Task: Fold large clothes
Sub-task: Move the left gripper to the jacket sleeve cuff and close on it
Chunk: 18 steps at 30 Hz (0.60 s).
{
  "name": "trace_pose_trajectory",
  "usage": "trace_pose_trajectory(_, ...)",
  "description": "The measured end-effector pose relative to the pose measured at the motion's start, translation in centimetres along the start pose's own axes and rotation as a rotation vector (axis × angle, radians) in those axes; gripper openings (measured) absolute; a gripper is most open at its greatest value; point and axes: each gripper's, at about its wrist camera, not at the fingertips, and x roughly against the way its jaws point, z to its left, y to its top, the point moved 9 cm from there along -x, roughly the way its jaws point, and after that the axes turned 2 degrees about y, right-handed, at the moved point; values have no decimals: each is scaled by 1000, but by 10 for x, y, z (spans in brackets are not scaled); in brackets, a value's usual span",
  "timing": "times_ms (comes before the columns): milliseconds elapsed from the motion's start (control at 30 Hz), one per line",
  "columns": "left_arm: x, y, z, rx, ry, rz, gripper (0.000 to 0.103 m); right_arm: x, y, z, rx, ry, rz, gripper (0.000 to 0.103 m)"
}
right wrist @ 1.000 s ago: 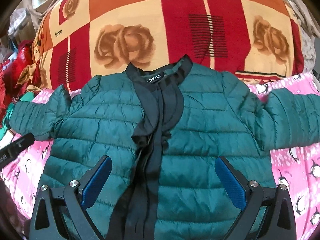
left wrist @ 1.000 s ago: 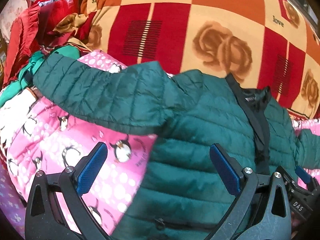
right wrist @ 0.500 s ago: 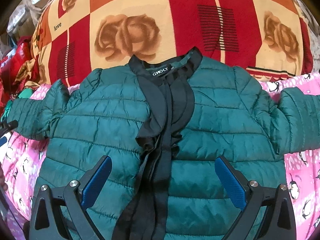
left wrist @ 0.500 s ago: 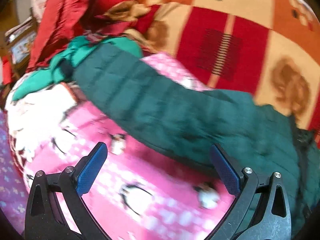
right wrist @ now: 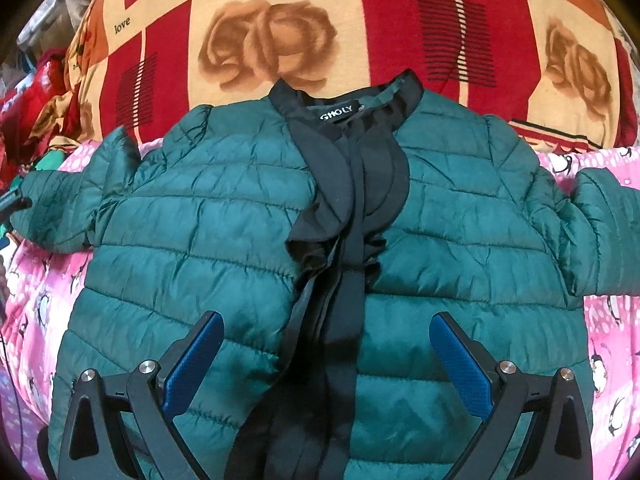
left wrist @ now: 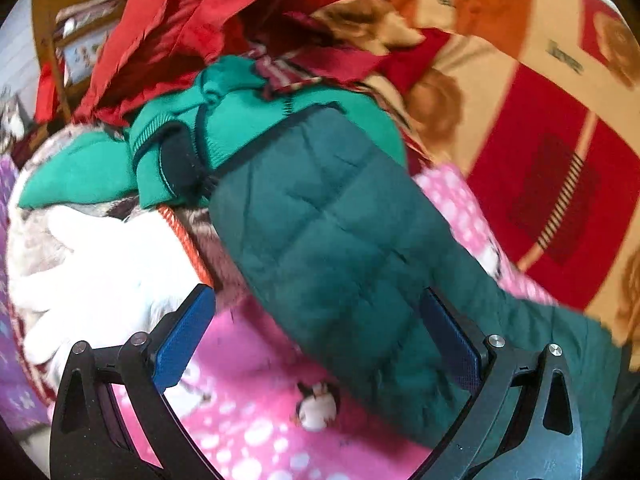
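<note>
A dark green quilted puffer jacket (right wrist: 224,232) with black collar and front trim lies flat, face up, on a pink penguin-print blanket (right wrist: 608,320), sleeves spread out. My right gripper (right wrist: 326,354) is open and empty, hovering over the jacket's lower front by the black placket. In the left wrist view the jacket's left sleeve (left wrist: 320,240) runs diagonally between my open left gripper's (left wrist: 316,328) blue pads, its cuff end toward the upper left. The left gripper holds nothing. Its tip (right wrist: 12,200) shows at the right wrist view's left edge.
A red, orange and cream rose-patterned blanket (right wrist: 280,40) lies behind the jacket. At the left is a heap of clothes: a bright green knit (left wrist: 224,120), red garments (left wrist: 180,20) and a white fluffy item (left wrist: 100,264). A wooden frame (left wrist: 60,60) stands far left.
My left gripper has swung left, from over the jacket's body to along its left sleeve near the clothes heap. My right gripper has moved slightly closer over the jacket's front.
</note>
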Motion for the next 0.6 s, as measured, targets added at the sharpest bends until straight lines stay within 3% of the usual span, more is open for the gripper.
trace_pose_trajectory(100,-12,10,10,66,-16,-1,97,0,-2,2,-3,5,6,103)
trace_pose_trajectory(200,-20,15,9,63,-27,-15,89,-1,-3,4,-1,5,12,103)
trace_pose_trajectory(267,-23,17,6,47,-26,-20,64,-3,-4,5,-1,6,18,103)
trace_pose_trajectory(333,-26,20,2,24,-28,-32,52,-6,-6,6,-1,8,26,103)
trace_pose_trajectory(367,-26,21,0,17,-38,-44,39,-7,-7,6,-1,6,30,103)
trace_pose_trajectory(433,-26,25,0,23,-57,-49,22,-8,-10,5,0,4,37,103)
trace_pose_trajectory(467,-23,25,0,35,-86,-45,16,-9,-11,4,0,2,39,103)
trace_pose_trajectory(600,2,26,-5,50,-179,-69,12,-7,-13,0,-10,3,38,103)
